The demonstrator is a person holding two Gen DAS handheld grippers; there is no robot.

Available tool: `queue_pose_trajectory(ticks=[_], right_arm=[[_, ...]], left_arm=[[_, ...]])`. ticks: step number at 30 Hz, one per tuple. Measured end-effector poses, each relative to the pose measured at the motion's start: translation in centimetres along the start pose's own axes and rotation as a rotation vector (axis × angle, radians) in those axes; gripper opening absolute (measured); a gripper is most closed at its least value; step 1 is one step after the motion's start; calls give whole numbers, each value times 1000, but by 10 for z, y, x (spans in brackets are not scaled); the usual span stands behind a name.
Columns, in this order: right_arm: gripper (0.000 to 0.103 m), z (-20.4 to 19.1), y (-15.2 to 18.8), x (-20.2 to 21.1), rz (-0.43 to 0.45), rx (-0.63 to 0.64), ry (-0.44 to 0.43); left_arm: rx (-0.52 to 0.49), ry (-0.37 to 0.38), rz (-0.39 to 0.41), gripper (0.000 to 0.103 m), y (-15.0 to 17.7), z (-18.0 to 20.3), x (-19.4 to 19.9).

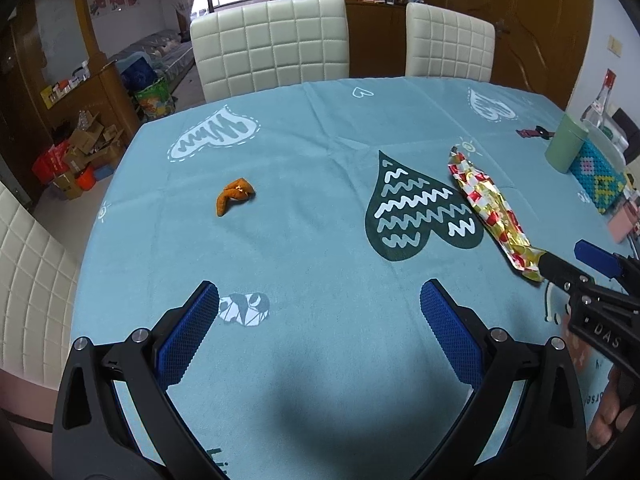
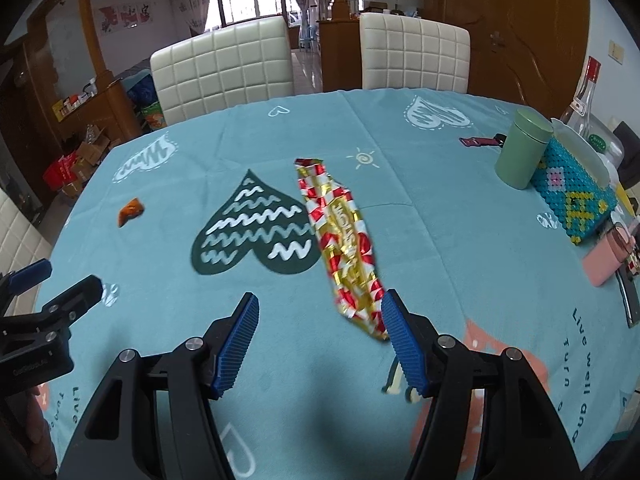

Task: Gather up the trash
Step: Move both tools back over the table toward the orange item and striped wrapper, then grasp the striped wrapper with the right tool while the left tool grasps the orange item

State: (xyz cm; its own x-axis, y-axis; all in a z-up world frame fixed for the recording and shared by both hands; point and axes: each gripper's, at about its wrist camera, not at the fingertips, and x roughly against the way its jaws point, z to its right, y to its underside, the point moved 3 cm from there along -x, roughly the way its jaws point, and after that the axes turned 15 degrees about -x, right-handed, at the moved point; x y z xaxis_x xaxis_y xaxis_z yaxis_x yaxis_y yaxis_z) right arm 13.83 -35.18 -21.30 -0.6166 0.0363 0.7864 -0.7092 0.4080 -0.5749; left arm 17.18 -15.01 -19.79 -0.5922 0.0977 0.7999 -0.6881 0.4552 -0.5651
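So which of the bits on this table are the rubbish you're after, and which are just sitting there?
Rubbish to collect:
- red and gold foil wrapper, lying flat by the dark heart print
- small orange scrap, off on its own

Just lying about:
- green canister
- beaded box
- glass bottle
- pink case
- two white chairs

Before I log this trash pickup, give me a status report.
Left gripper open, empty. Right gripper open, at near end of wrapper. Orange scrap loose on table. Nothing in the way.
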Motion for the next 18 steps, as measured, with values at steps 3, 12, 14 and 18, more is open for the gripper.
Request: queue_pose_trajectory(ticks=[3,12,14,18], right_arm=[[62,6,-12,-17,-7,-13,6],[62,12,-27,-74,-65,-14,42],[62,12,-30,-86,-82,-24,47],[44,4,-35,-105,-90,13,69]], left_arm=[[-4,-27,-14,99,-6,-2,-10],[41,-124,-77,99,-20,-38,-56],[60,-141,-95,99,-23,-50,-70],[85,-167,-116,99,-30,-72,-93]])
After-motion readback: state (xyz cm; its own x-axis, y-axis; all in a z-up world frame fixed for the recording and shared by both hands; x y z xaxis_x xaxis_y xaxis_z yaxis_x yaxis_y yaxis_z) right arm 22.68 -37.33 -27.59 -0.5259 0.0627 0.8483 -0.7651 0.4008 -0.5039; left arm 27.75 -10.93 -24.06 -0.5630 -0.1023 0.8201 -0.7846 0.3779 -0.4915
